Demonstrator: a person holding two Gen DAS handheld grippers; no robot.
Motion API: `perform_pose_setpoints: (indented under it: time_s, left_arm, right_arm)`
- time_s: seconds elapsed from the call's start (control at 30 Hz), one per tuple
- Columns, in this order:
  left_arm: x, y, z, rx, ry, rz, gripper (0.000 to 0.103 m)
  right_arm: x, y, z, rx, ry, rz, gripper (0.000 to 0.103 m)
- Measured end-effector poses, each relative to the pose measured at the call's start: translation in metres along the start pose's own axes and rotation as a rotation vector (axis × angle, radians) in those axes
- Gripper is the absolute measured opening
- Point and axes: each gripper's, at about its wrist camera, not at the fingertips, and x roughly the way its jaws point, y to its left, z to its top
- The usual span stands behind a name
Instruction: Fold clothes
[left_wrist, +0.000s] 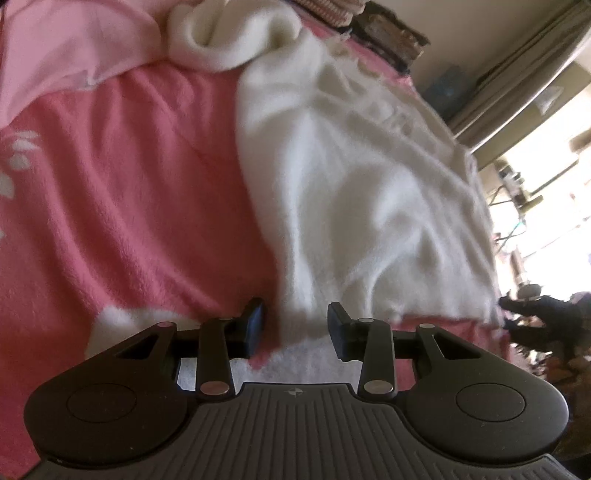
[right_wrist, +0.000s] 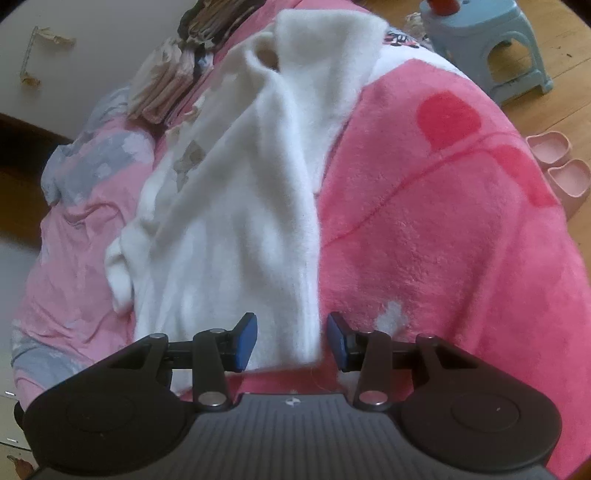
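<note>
We find the left gripper (left_wrist: 297, 328) with its jaws apart, a narrow end of the white fleece garment (left_wrist: 354, 177) lying between them unpinched. The garment lies spread on the pink blanket (left_wrist: 122, 192). The right gripper (right_wrist: 291, 339) likewise stands parted over the garment's near edge, gripping nothing.

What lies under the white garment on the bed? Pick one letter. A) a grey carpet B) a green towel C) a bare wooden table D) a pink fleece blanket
D: the white garment is spread over a pink fleece blanket, which shows on both sides of it in the right wrist view and beside it in the left wrist view.
</note>
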Motion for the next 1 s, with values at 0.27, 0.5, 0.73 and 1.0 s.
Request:
perform_pose_setpoints:
  time_s: [0.27,0.5,0.73,1.0]
  left_arm:
    - [0.003,-0.008,0.0,0.013,0.0,0.024,0.015]
    - [-0.034,-0.022,0.008,0.035,-0.084,0.029,0.005]
    - [-0.087,-0.025,0.012,0.063,-0.052,-0.055,0.004]
    - [-0.12,-0.021,-0.018,0.112,0.083,-0.047,0.004]
  right_arm:
    - [0.013,-0.004,-0.003,0.016,0.003,0.021,0.015]
    - [-0.024,0.021,-0.009,-0.043,-0.113,0.028,0.007]
    - [-0.068,0.038,-0.019,-0.081,-0.11,0.049,0.006]
    - [-0.094,0.036,-0.055,-0.085,-0.018,0.032,0.006]
